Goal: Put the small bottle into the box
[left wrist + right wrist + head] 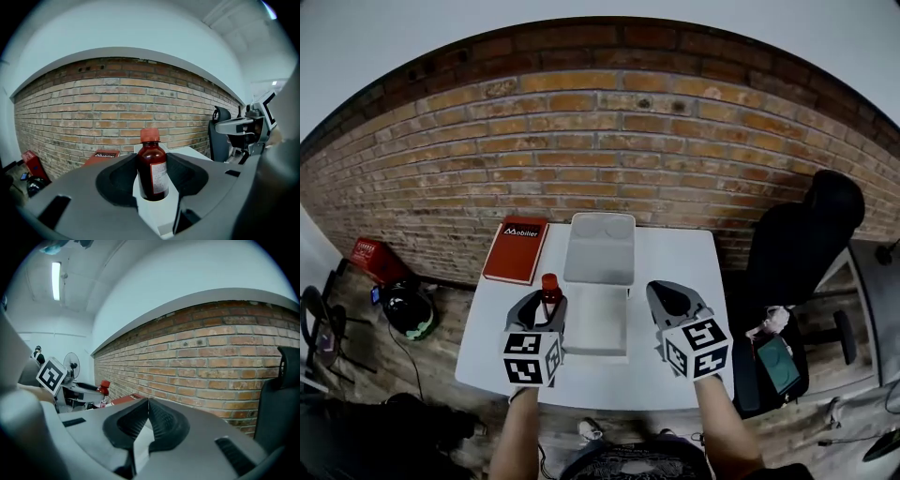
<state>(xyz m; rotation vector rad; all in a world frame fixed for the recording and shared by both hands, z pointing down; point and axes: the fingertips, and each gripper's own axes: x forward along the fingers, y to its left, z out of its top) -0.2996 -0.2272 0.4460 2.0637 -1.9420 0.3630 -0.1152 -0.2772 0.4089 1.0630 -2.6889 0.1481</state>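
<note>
Left gripper view: clamping bottle (152, 174) upright between left gripper (152, 160) jaws, cap sticking above tips, likely holding it plumb for lowering into open box (600, 251) just ahead-right. Parking right gripper (146, 405) aside, jaws pressed together on nothing.

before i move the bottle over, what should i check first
1. Grip: the left gripper has its fingers closed on the small bottle: ok.
2. Bottle upright, red cap on: ok.
3. Box lies open on the table, just right of the bottle: ok.
4. Nothing stands between bottle and box: ok.
5. Right gripper shut, empty, on the box's far side: ok.
6. Box deep enough for the bottle: cannot tell.
</note>
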